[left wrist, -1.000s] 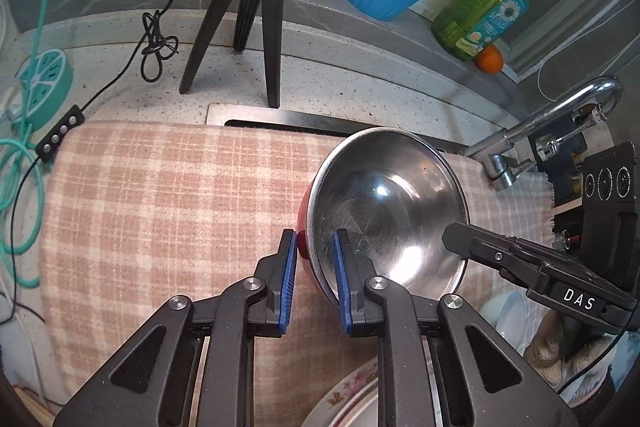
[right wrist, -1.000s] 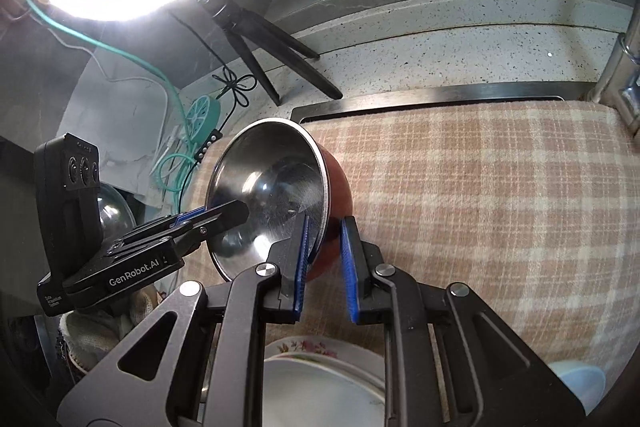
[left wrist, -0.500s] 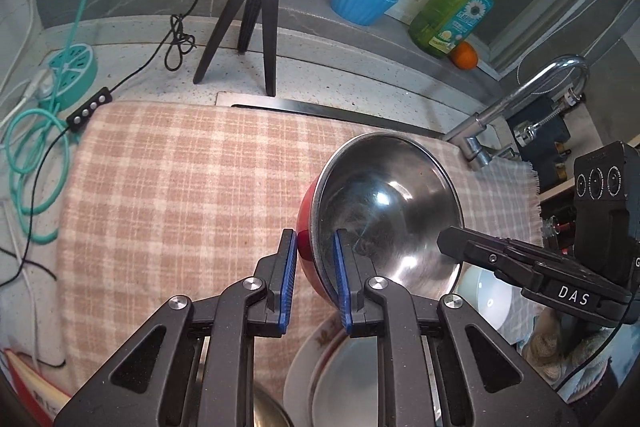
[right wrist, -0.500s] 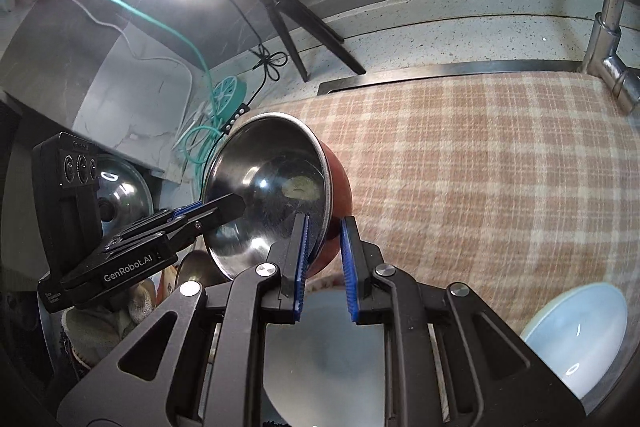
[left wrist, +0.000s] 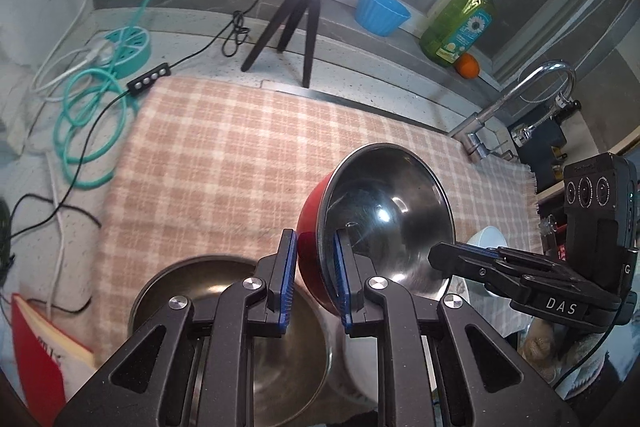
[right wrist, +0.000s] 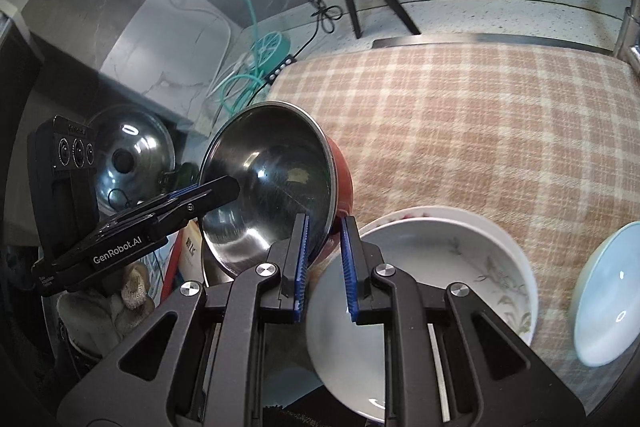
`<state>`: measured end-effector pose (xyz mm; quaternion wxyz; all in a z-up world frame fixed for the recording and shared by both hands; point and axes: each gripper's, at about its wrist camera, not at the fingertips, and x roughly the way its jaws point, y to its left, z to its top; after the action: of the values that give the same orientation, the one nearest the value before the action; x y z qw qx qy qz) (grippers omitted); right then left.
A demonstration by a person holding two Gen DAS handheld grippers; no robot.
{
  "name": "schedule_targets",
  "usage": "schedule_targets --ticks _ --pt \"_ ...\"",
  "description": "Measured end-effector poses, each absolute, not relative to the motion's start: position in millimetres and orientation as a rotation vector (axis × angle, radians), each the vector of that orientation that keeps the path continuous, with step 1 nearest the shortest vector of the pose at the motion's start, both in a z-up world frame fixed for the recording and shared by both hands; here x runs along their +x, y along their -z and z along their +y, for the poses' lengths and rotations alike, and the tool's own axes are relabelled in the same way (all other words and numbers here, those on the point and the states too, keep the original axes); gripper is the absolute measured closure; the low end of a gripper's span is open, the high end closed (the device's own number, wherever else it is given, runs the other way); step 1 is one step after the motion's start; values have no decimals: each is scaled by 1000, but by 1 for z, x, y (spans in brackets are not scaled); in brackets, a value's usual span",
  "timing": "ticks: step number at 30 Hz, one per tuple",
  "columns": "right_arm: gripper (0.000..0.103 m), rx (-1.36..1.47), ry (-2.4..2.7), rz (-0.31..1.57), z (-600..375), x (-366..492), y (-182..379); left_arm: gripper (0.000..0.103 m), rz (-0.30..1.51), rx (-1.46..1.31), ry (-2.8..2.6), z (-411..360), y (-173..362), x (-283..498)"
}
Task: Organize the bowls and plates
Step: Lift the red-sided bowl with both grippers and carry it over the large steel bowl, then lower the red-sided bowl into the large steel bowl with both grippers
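Both grippers are pinching the red steel-lined bowl (left wrist: 384,223) by opposite rims, left gripper (left wrist: 314,283) and right gripper (right wrist: 324,267), holding it tilted above the checked cloth (left wrist: 224,163). Underneath sit a steel bowl (left wrist: 192,291) and a white plate (right wrist: 440,267) by the sink counter.

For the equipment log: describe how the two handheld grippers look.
Both are matte black, with triangular cut-outs, silver pivot screws and ribbed blue pads. The left gripper reads "GenRobot.AI" along its side, the right gripper "DAS". Each carries a black box with three round lenses.
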<state>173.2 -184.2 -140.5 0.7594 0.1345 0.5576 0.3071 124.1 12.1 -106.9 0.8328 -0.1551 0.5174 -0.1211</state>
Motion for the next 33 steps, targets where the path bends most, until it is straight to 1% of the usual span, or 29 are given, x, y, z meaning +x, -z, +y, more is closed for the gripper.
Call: schedule_targets --ticks 7,16,26,33 --pt "87 221 -732 1235 -150 156 143 87 1105 -379 201 42 114 95" --pt "87 155 -780 1276 -113 141 160 87 1123 -425 133 73 128 65" --pt "87 76 -775 1305 -93 133 177 87 1153 -441 102 86 145 52" --pt "87 33 -753 1313 -86 132 184 87 1195 -395 92 82 158 54"
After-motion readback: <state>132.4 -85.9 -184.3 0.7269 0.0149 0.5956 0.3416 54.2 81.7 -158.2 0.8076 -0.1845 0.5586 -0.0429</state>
